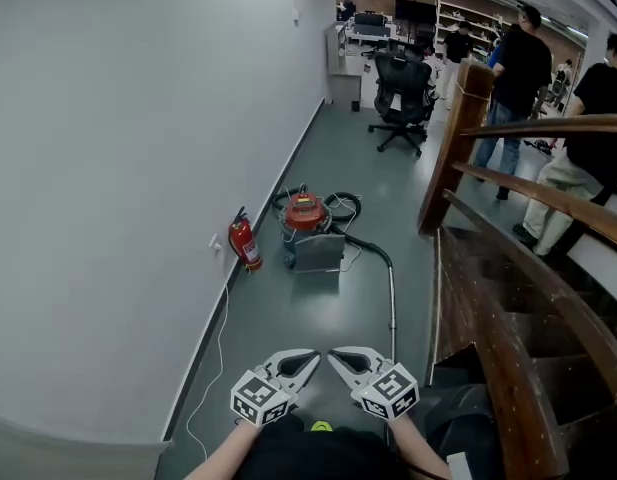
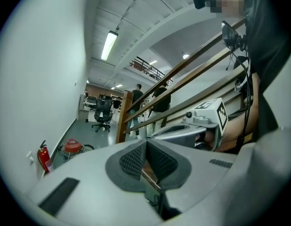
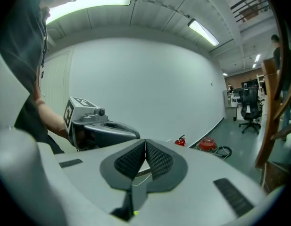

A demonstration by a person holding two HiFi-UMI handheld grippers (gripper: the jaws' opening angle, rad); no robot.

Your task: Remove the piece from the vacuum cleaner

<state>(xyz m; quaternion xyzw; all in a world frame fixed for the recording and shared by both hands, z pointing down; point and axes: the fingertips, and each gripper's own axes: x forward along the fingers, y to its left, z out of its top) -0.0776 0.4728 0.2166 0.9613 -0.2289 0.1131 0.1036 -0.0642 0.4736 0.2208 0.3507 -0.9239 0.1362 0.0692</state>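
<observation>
Nearest, the left gripper [image 1: 310, 356] and right gripper [image 1: 336, 356] are held side by side low in the head view. Each has its jaws pressed together on nothing, as both gripper views confirm. A thin white cable [image 1: 220, 348] trails along the foot of the left wall.

Further on, the vacuum cleaner [image 1: 304, 211] sits on the grey floor, well apart from both grippers. Its metal wand [image 1: 392, 298] runs back towards the person along the stair base. A red fire extinguisher [image 1: 244, 242] stands just left of it.

The step in hand looks like the approach. To do it well, the person should close in, spread the jaws before reaching, then steady the body with one gripper while the other pulls the piece straight off.

The only container is the vacuum's drum; its red lid is on, so its contents are hidden. An office chair [image 1: 401, 93] stands far beyond.
</observation>
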